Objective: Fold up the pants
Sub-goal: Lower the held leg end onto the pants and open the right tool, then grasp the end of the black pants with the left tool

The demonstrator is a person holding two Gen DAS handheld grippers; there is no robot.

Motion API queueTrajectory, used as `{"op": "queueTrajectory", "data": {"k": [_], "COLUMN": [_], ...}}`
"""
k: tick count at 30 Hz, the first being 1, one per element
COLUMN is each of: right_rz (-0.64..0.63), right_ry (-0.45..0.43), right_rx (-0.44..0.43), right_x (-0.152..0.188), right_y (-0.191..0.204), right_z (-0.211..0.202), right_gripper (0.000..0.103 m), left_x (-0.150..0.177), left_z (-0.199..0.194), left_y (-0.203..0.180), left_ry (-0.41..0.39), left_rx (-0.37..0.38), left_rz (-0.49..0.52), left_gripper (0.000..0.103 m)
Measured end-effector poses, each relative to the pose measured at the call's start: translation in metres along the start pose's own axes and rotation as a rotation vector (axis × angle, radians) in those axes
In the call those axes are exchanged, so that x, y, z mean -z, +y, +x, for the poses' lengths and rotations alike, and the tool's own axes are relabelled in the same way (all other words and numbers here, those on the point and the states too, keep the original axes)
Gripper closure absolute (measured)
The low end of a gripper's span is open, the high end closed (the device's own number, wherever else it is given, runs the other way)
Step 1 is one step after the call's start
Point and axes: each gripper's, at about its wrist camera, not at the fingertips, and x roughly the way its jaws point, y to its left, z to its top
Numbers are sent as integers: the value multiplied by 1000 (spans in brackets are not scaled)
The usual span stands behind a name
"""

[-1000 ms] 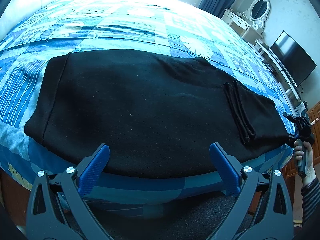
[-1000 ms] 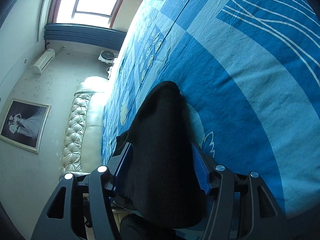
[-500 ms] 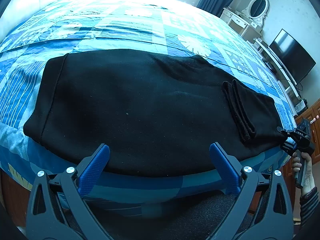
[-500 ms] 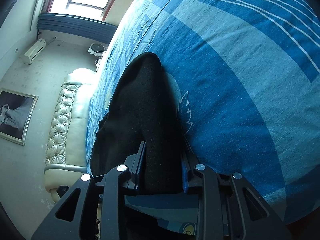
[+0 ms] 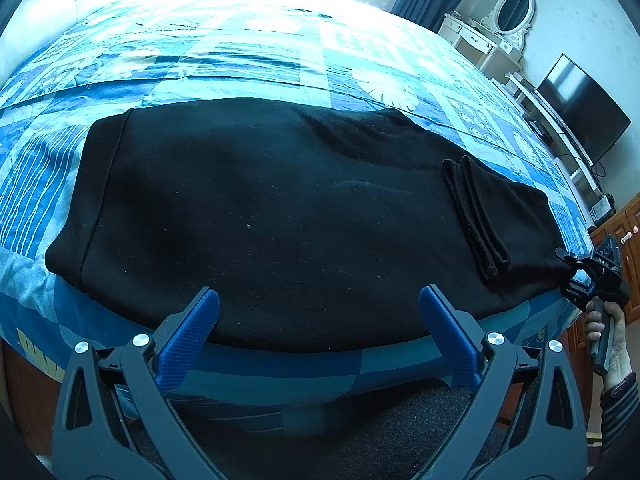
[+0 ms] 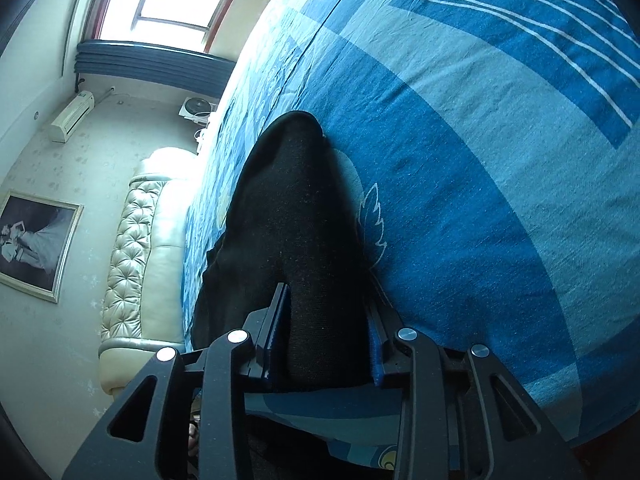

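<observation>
Black pants (image 5: 280,216) lie folded lengthwise across the near edge of the bed, waistband at the left, cuffs (image 5: 476,216) folded back on top at the right. My left gripper (image 5: 318,320) is open and empty, just short of the pants' near edge. My right gripper (image 6: 324,316) is shut on the pants' folded right end (image 6: 296,216); it also shows in the left wrist view (image 5: 568,264), at the bed's right corner.
The bed (image 5: 240,56) has a blue patchwork cover (image 6: 480,160). A padded headboard (image 6: 136,256) stands at its far end. A dressing table with mirror (image 5: 508,20) and a TV (image 5: 580,112) stand along the right wall. Dark floor mat (image 5: 400,432) lies below.
My right gripper has closed from open around the pants' end to shut on it. The left gripper has stayed open and nearly still.
</observation>
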Motion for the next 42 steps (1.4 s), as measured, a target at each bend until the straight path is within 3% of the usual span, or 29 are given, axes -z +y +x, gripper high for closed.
{"op": "queueTrajectory", "data": {"k": [2, 3, 7, 10, 19, 29, 35, 42], "right_rz": [33, 40, 27, -5, -248, -273, -289, -290], "right_ry": [-10, -39, -183, -218, -49, 23, 49, 67], "right_rx": [-10, 0, 38, -11, 40, 27, 34, 24], "right_x": [-1, 0, 4, 14, 61, 81, 89, 95], "right_y": [4, 9, 31, 51, 111, 121, 129, 133], "right_z": [-6, -11, -35, -37, 24, 47, 57, 64], "right_gripper": [45, 42, 40, 37, 38, 37, 37, 37], "left_x": [0, 0, 0, 0, -15, -42, -45, -45], "left_z": [0, 0, 0, 0, -13, -42, -15, 14], "left_y": [-1, -1, -2, -1, 28, 154, 211, 225], "left_ry": [-1, 0, 1, -2, -15, -122, -63, -6], "left_rx": [-1, 0, 0, 2, 82, 232, 382, 438], "left_rz": [6, 7, 7, 5, -84, -349, -491, -510], "left_gripper": [3, 3, 3, 3, 3, 4, 4, 4]}}
